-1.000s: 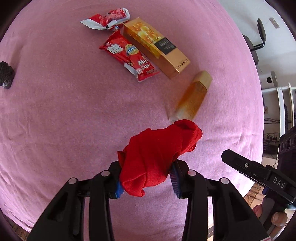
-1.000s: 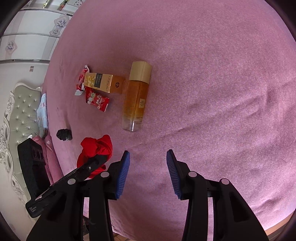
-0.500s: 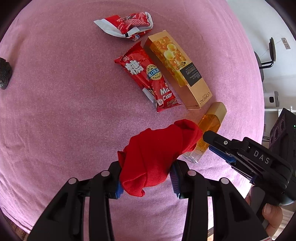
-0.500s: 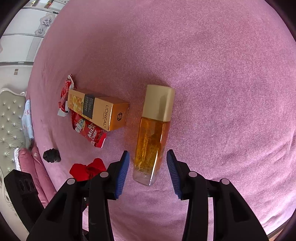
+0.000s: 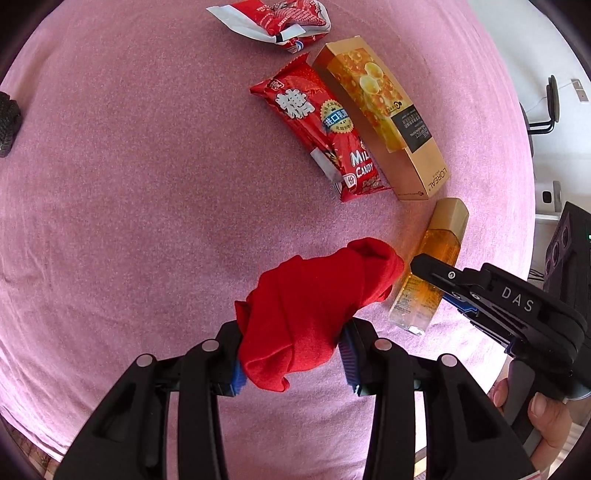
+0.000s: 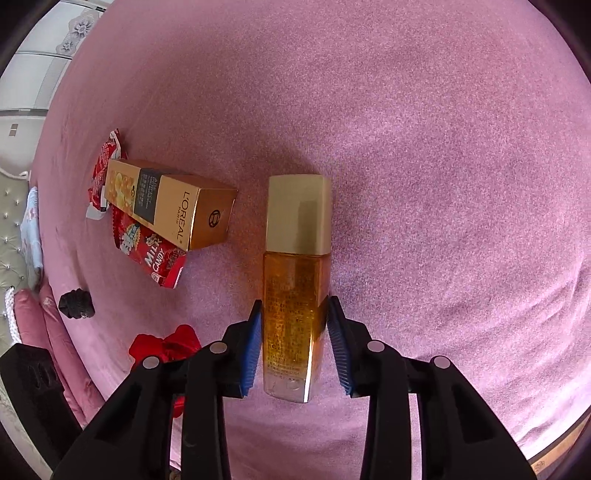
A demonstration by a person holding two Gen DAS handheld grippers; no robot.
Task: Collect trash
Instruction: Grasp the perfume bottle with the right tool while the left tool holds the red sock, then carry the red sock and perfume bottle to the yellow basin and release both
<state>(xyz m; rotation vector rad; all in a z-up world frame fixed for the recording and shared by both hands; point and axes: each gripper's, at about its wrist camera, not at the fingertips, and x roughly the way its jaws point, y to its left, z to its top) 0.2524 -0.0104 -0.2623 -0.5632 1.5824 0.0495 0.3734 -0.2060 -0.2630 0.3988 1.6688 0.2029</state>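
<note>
My left gripper [image 5: 291, 332] is shut on a bunched red cloth [image 5: 314, 295], held just above the pink bedspread [image 5: 110, 221]. To its right an amber glass bottle [image 5: 439, 247] with a gold cap lies flat on the bedspread. In the right wrist view my right gripper [image 6: 294, 314] straddles the lower half of that bottle [image 6: 291, 288]. Its jaws are closing, and both blue pads touch the bottle's sides. The red cloth [image 6: 166, 343] shows at the lower left of that view.
A gold carton [image 5: 380, 110], a red milk candy wrapper [image 5: 317, 133] and a crumpled red-and-white wrapper [image 5: 273, 18] lie together beyond the bottle. A small black object [image 5: 7, 122] sits at the far left. A person's hand [image 5: 546, 413] holds the right gripper's handle.
My right gripper came in over the bottle and its jaws narrowed onto it. The left gripper sank toward the bedspread and the wrappers, still holding the red cloth.
</note>
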